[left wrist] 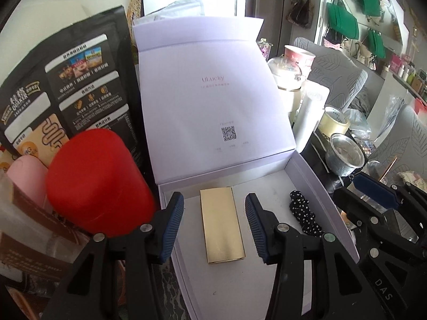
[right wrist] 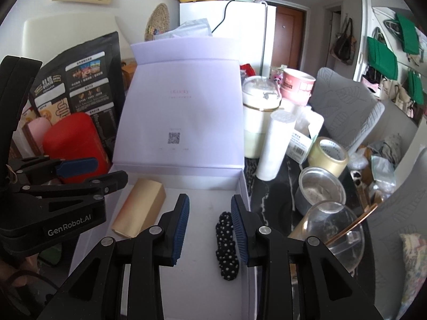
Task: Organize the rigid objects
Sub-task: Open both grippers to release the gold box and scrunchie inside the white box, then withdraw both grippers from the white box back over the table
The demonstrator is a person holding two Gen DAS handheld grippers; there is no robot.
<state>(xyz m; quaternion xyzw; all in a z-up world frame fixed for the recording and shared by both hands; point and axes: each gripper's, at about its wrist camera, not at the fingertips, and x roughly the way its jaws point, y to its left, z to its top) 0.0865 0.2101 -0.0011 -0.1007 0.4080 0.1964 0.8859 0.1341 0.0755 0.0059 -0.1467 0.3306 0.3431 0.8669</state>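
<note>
An open white box [left wrist: 317, 184] [right wrist: 246, 186] with its lid standing upright holds a flat gold box [left wrist: 222, 226] [right wrist: 140, 208] and a black polka-dot hair clip [left wrist: 304, 213] [right wrist: 226, 242]. My left gripper [left wrist: 214, 226] is open over the box, one finger on each side of the gold box, above it. My right gripper [right wrist: 210, 226] is open and empty over the box, the hair clip just inside its right finger. The right gripper also shows at the right of the left wrist view [left wrist: 379, 194].
A red cylinder [left wrist: 96, 181] [right wrist: 72, 144], a pink one [left wrist: 29, 178] and a black food bag [left wrist: 66, 88] stand left of the box. To the right are a white roll [right wrist: 275, 146], a tape roll [right wrist: 328, 157], a metal cup [right wrist: 320, 189], a glass bowl [right wrist: 336, 232] and a white jar [right wrist: 259, 117].
</note>
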